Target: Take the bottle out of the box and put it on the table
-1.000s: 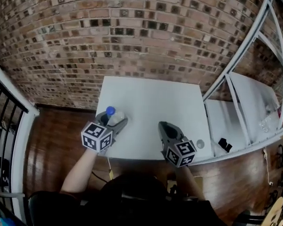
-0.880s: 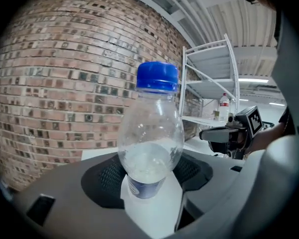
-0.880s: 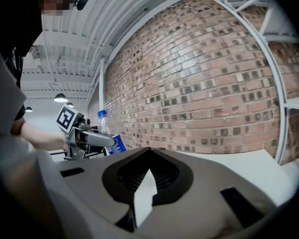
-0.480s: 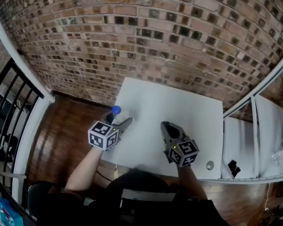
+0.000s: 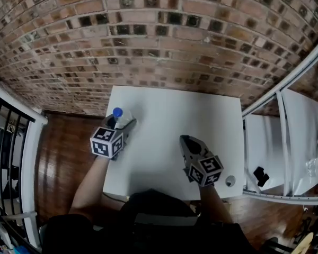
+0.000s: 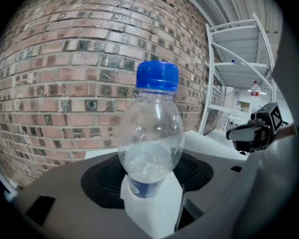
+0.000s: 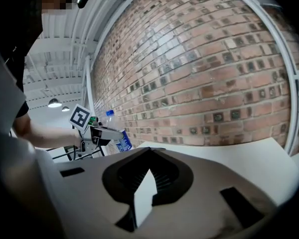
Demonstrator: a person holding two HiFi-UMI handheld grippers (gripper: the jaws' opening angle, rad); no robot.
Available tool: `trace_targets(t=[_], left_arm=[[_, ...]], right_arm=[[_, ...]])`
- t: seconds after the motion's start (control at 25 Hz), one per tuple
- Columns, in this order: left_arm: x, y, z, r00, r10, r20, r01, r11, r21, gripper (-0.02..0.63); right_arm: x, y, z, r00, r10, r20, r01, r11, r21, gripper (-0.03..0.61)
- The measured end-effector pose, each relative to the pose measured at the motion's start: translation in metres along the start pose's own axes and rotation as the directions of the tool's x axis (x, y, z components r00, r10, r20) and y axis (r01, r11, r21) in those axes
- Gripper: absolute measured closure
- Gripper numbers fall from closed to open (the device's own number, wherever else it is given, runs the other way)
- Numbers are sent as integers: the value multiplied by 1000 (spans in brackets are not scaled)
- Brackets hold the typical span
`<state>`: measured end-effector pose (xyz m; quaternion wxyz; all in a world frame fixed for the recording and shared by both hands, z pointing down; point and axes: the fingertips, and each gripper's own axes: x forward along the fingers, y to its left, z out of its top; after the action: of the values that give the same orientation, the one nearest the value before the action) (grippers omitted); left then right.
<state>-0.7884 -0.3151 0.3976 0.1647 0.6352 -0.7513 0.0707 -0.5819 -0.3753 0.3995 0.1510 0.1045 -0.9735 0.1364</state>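
Note:
A clear plastic bottle (image 5: 119,118) with a blue cap stands upright between the jaws of my left gripper (image 5: 121,124), which is shut on its lower body. It hangs over the left edge of the white table (image 5: 169,110). In the left gripper view the bottle (image 6: 150,143) fills the middle, with a blue label at its base. My right gripper (image 5: 186,142) is over the table's right front part, with its jaws together and nothing in them. In the right gripper view the bottle (image 7: 115,135) shows far left. No box is in view.
A brick wall (image 5: 164,41) runs behind the table. A white metal rack (image 5: 286,142) stands at the right, with a black item (image 5: 261,174) on its shelf. A small round grey thing (image 5: 230,181) sits at the table's front right corner. A black railing (image 5: 5,142) borders the wooden floor on the left.
Both grippers have moved forward and lower over the table, and the left one still holds the bottle. The head view has swung, so the table sits differently in the frame.

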Motion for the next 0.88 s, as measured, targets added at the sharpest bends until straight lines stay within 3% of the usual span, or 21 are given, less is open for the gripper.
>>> trace_targets(t=[0.4,0.68,0.88], left_arm=[[92,21,-20,996,32,-87,-31,999,15,328],[112,26,-21,995,27,-91,-23,999,38,325],[114,28,-22,996,19,-86,-19,1000,9,316]], right_arm=[[4,-64,-19,997,-67,-35,70,995,72,574],[8,-77,-32,996,-75,-56,81,991,103,574],[10,-76,-29,995,-77,-59,82,992,100,574]])
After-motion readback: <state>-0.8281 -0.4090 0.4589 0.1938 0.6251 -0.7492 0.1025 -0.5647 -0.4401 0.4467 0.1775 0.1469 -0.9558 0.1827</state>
